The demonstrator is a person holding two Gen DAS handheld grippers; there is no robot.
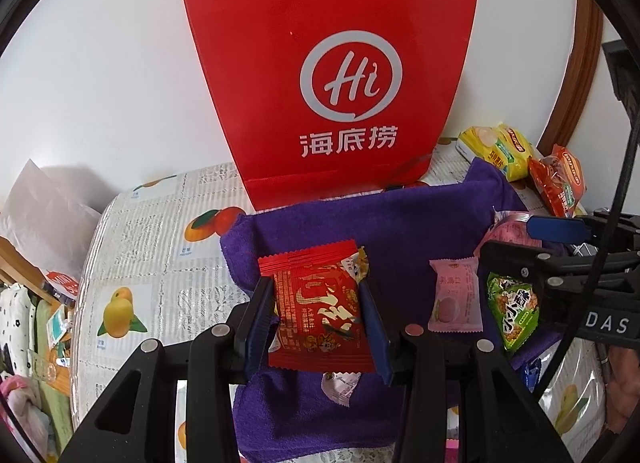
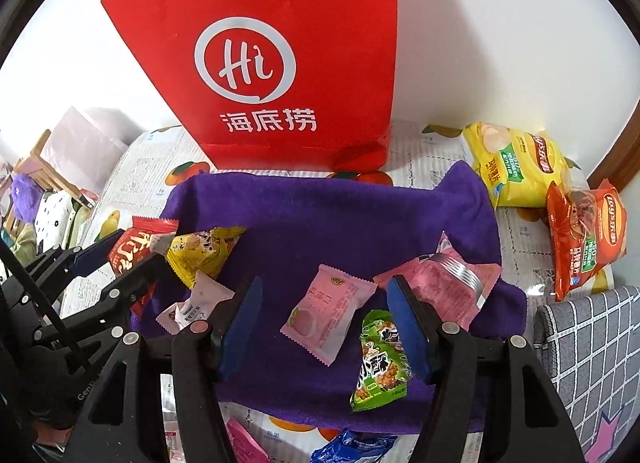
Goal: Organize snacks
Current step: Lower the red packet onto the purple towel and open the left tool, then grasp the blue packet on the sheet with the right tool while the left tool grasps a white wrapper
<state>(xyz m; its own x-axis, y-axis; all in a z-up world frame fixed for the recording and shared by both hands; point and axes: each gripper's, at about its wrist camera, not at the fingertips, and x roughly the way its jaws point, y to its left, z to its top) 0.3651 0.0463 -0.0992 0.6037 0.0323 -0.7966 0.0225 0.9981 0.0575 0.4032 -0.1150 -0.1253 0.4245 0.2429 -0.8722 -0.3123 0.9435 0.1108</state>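
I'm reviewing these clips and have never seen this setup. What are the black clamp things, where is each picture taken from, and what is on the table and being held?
The black clamps are two hand-held grippers, one in each of a person's hands; no robot arm is involved. Each carries a wide-angle camera looking along its jaws, so one picture comes from the left gripper and the other from the right gripper.

On the table a purple towel holds small snacks: a pink packet, a green packet and a yellow packet. Two chip bags lie to the right, and a red paper bag stands behind.

The left gripper holds a red packet. The right gripper's jaws are open over the pink packet, gripping nothing.
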